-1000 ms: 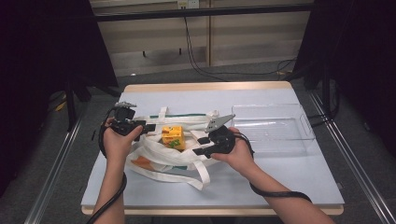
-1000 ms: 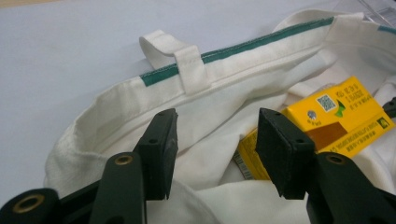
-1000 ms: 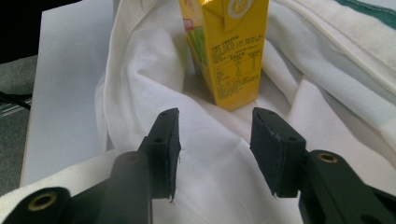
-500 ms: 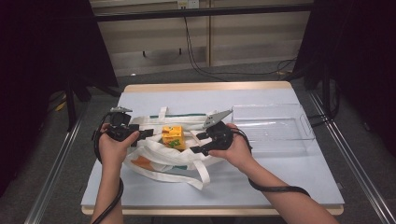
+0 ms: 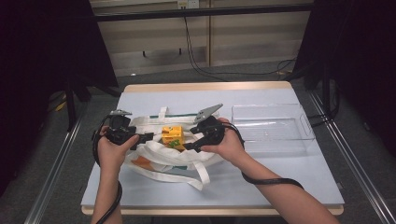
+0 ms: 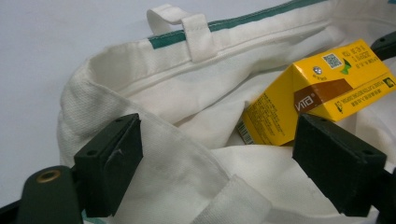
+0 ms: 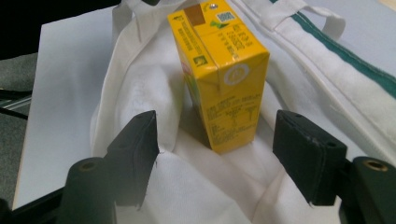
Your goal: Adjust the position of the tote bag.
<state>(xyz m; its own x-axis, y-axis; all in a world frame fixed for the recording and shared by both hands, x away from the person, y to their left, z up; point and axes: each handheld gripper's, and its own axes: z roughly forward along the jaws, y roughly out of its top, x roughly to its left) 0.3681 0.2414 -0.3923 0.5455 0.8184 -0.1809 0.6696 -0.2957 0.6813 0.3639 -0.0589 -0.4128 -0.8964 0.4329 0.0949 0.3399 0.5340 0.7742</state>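
A yellow drink carton stands in the mouth of a white cloth tote bag with a green stripe. My left gripper is at the bag's left rim. Its jaws have just been opening and stand wide, with a fold of bag cloth lying loose between them. My right gripper faces the carton from the right. Its jaws have just been opening too, and the carton's near end sits between the pads without touching them.
A clear plastic tray lies on the right half of the pale table. The bag's straps trail toward the front edge. Metal rails run along both sides of the table, and cables hang from both grippers.
Both grippers' jaws have spread wider. The right hand has shifted a little and risen slightly; the left hand has hardly moved. The carton stays in the bag's mouth.
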